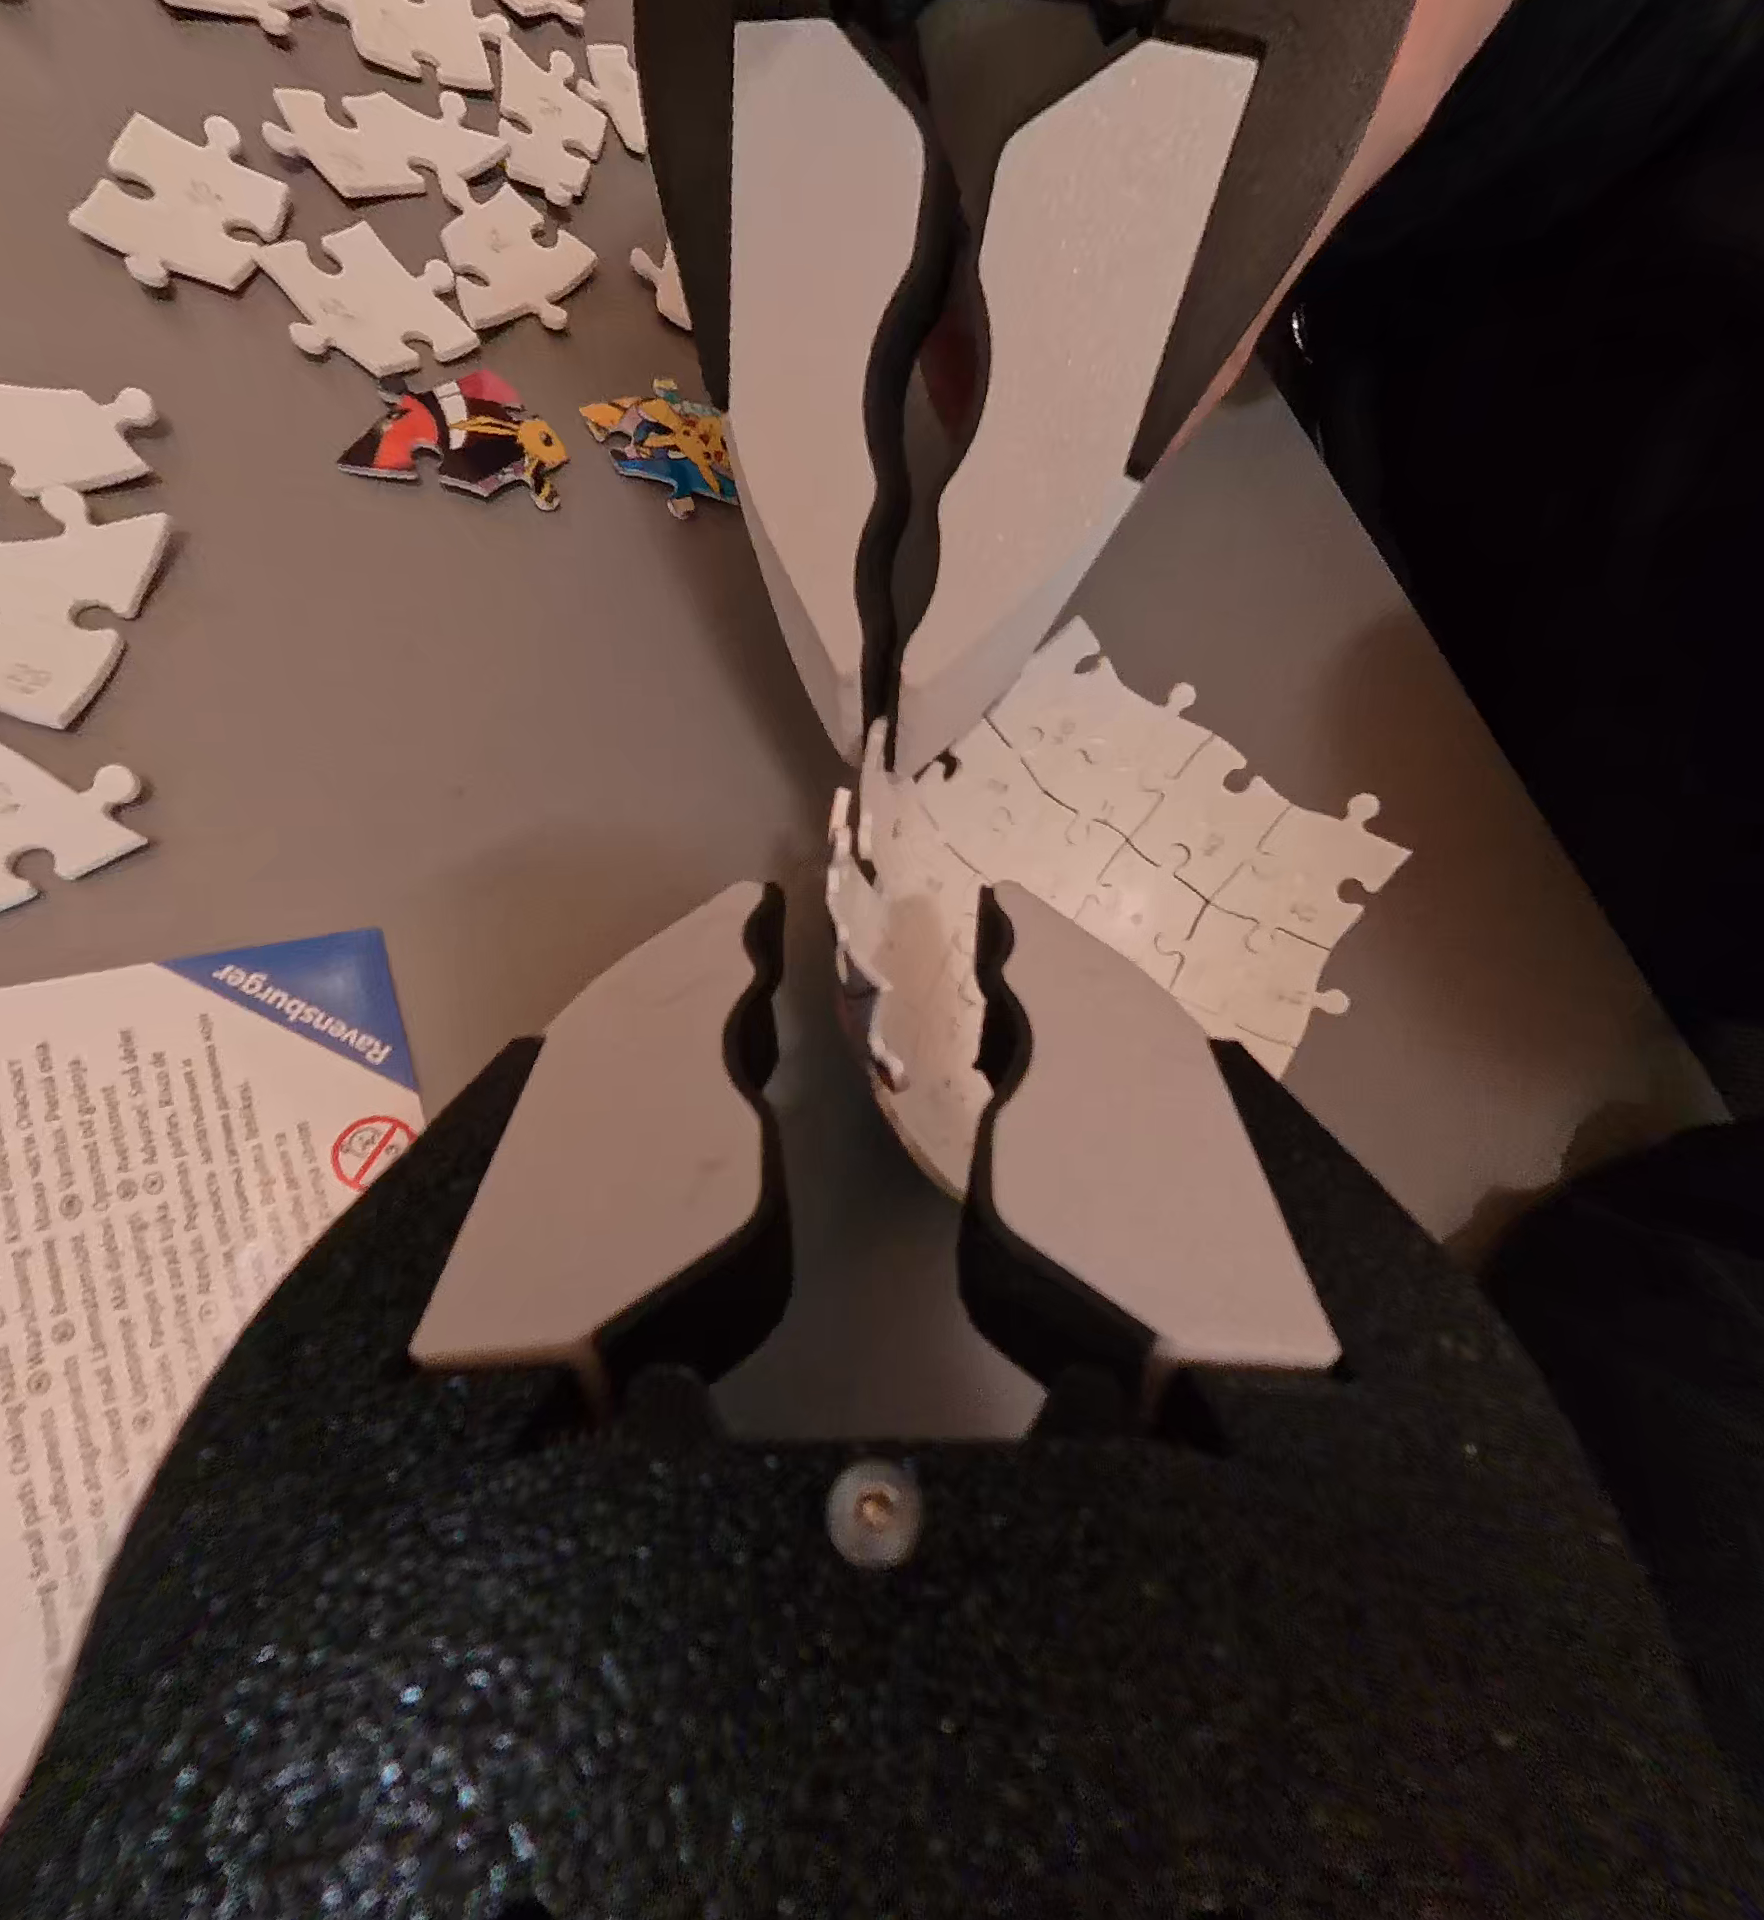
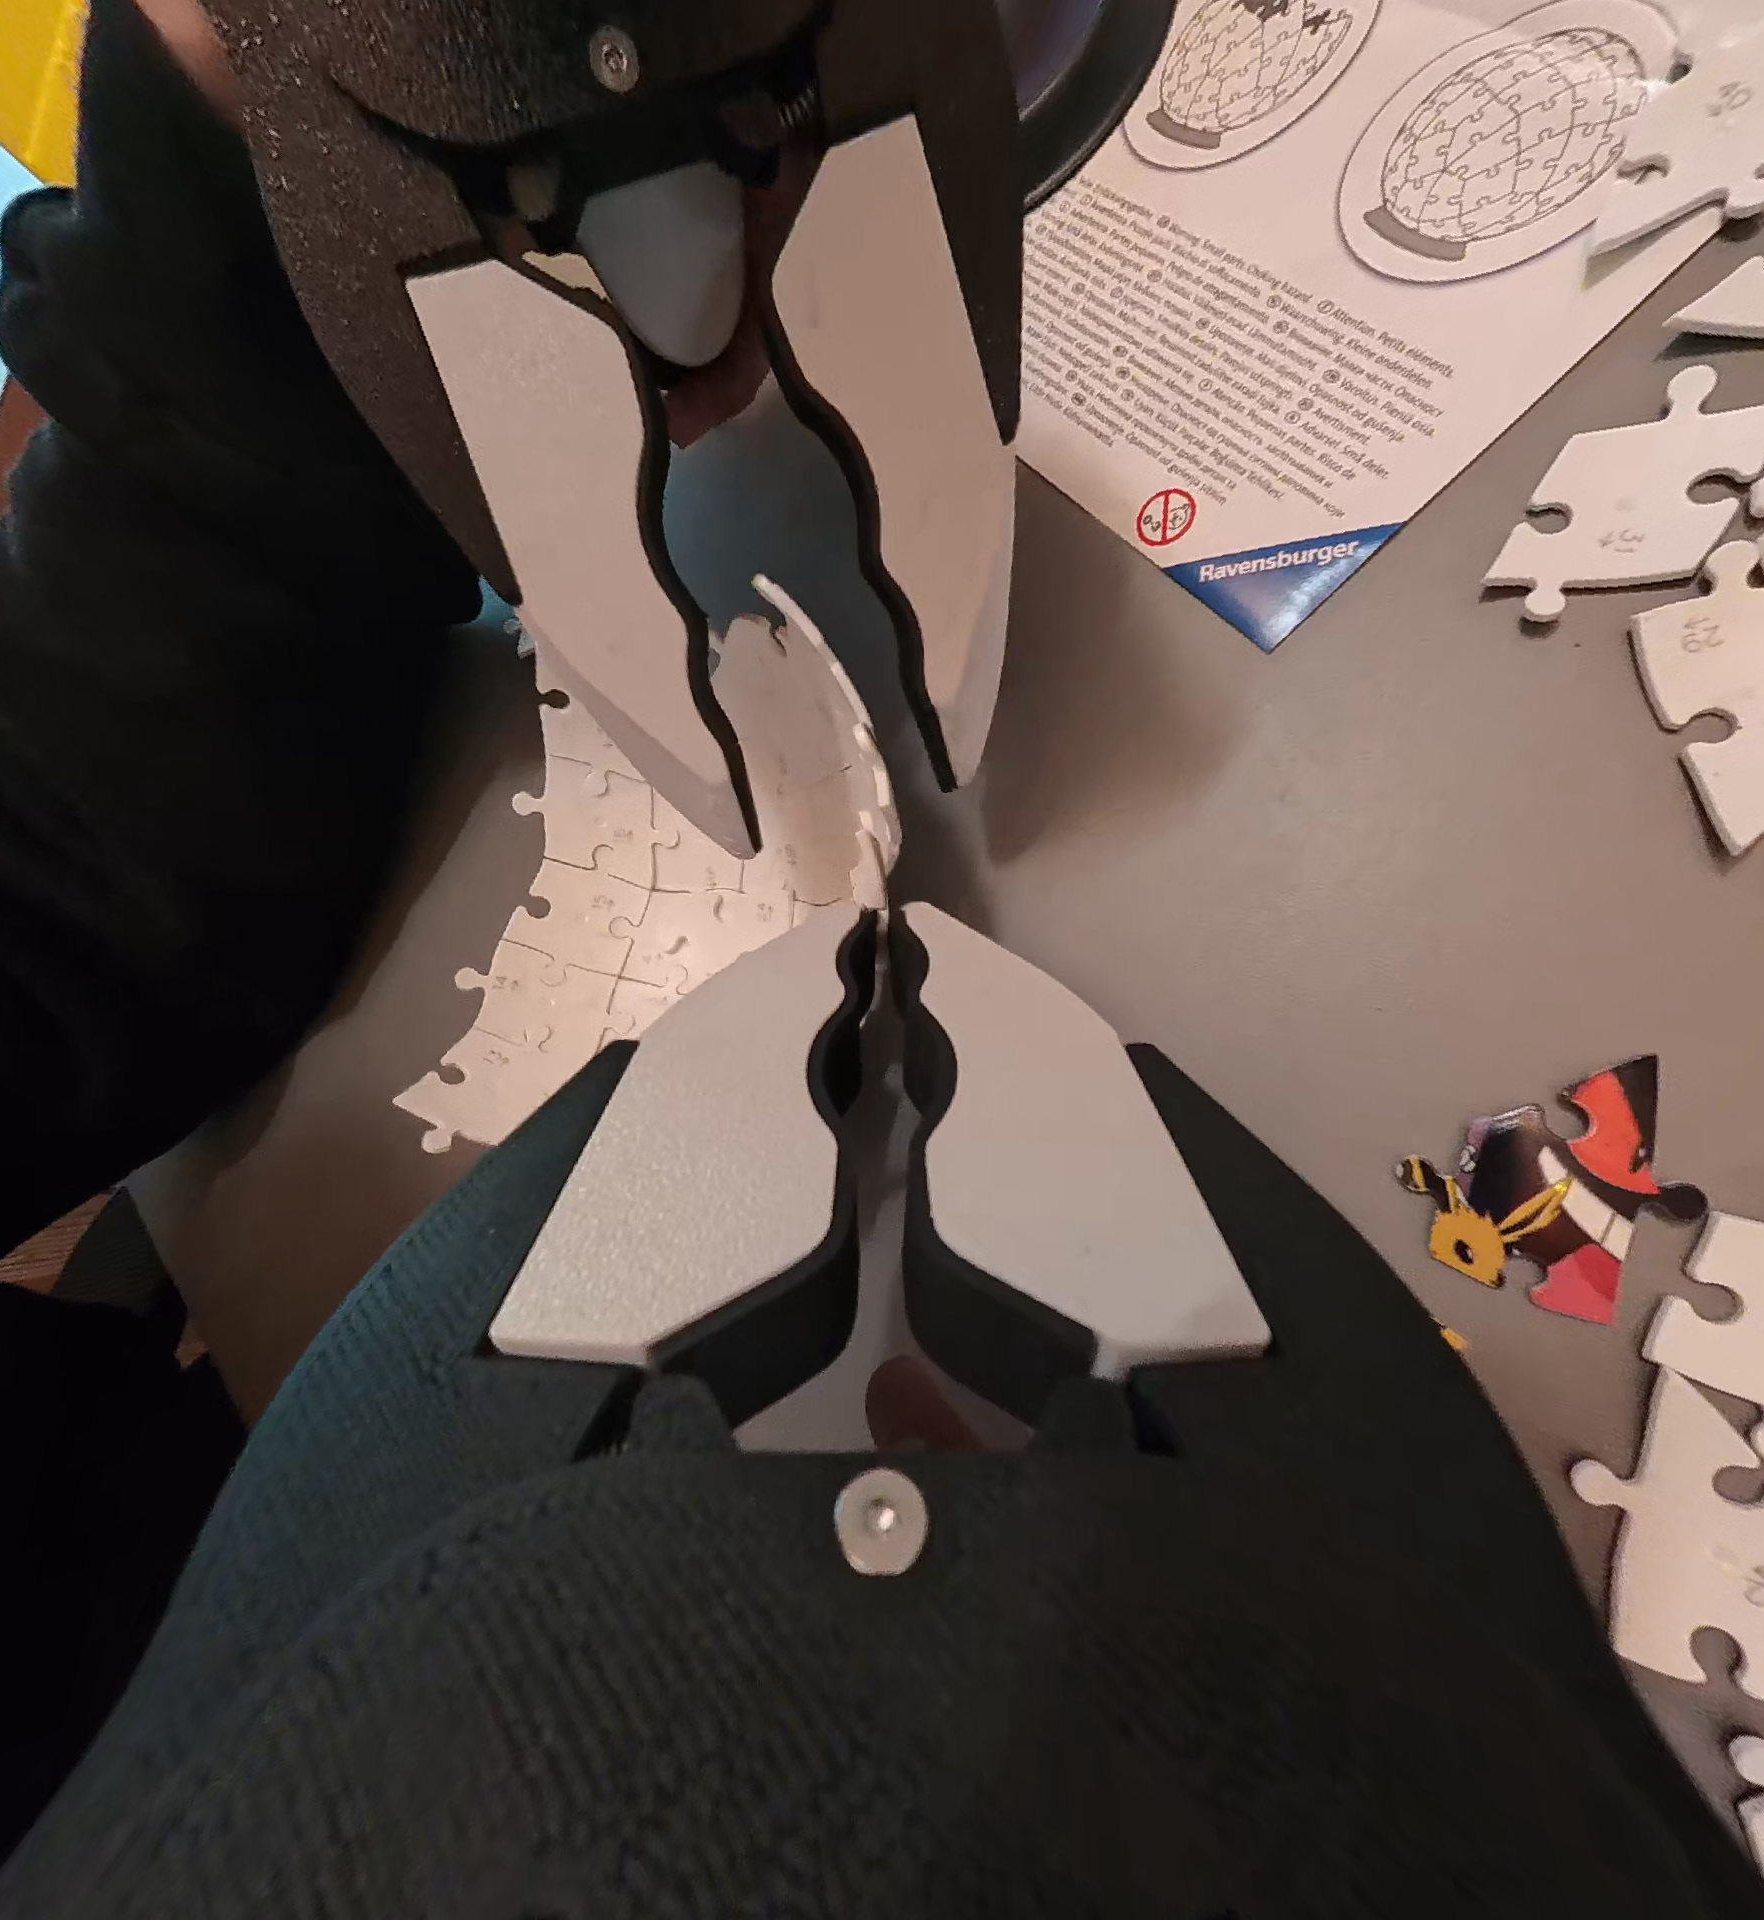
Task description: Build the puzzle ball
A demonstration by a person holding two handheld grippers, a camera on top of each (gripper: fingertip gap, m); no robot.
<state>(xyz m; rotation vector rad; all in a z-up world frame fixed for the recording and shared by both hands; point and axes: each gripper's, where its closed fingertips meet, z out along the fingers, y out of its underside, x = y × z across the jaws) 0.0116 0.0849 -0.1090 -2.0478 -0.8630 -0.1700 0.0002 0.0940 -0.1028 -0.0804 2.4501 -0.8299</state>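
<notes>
The curved puzzle section (image 1: pixel 1148 862) sits near the tabltop's edge, on the grey tabletop (image 1: pixel 504 665), white backs up; the left claw (image 1: pixel 883 904) stands apart around its raised rim, the right claw (image 2: pixel 883 920) pinches that rim tight; loose pieces (image 1: pixel 358 208) crowd one side (only the right view shows the leaflet's ball diagrams (image 2: pixel 1377 208)).

Curved puzzle-ball section (image 1: pixel 1148 862): several interlocked pieces, blank white backs facing up, bowed, knobbed edges free; held above the grey table near its edge, pinched at one rim.

Loose pieces (image 1: pixel 369 291): many, white side up, scattered flat on the table, some overlapping.

Printed pieces: two face up, one red, black and yellow (image 2: pixel 1564 1184), one yellow and blue (image 1: pixel 665 442), beside the white scatter.
</notes>
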